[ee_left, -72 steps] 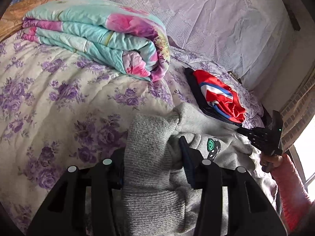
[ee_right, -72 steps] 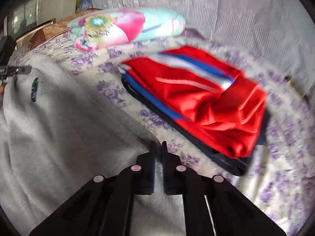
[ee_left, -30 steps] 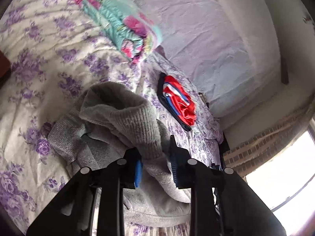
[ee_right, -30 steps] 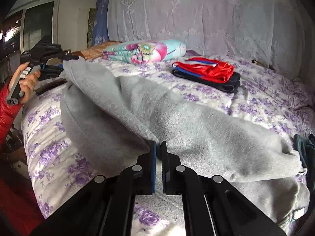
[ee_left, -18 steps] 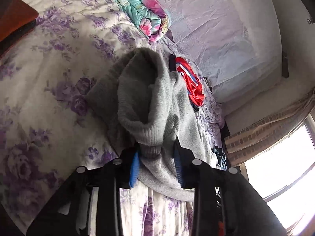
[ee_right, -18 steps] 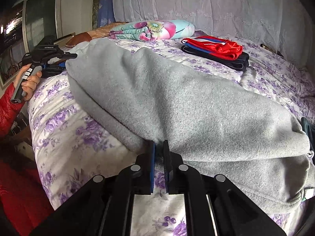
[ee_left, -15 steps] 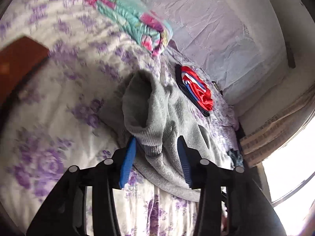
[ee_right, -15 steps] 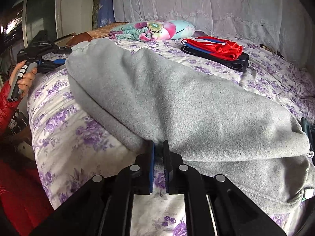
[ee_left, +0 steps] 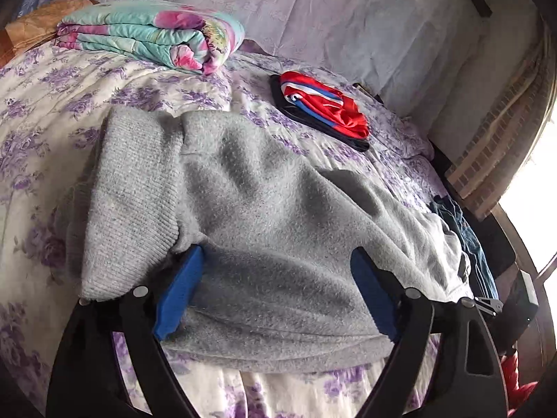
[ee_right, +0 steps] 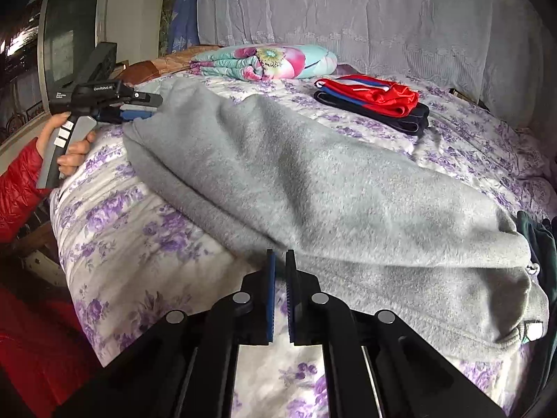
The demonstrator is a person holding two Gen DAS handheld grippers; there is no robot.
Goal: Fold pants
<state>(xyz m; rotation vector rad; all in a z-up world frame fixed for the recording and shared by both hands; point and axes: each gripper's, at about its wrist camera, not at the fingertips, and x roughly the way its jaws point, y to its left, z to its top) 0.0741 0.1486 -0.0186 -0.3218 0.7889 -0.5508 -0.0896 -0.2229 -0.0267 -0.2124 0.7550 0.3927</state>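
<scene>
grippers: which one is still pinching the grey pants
The right gripper: its jaws are shut on the grey pants. The left gripper is opening, pads clear of the cloth.

The left gripper's (ee_left: 275,285) jaws were opening, the grey pants (ee_left: 264,216) lying slack between them on the flowered bed (ee_left: 45,111), pads clear of the cloth.

pants (ee_right: 313,181) lie across bed (ee_right: 139,230) front | folded clothes stack (ee_right: 376,104) behind pants, right | rolled quilt (ee_right: 264,61) behind, left of stack | dark garment (ee_right: 539,240) at pants' right end
</scene>
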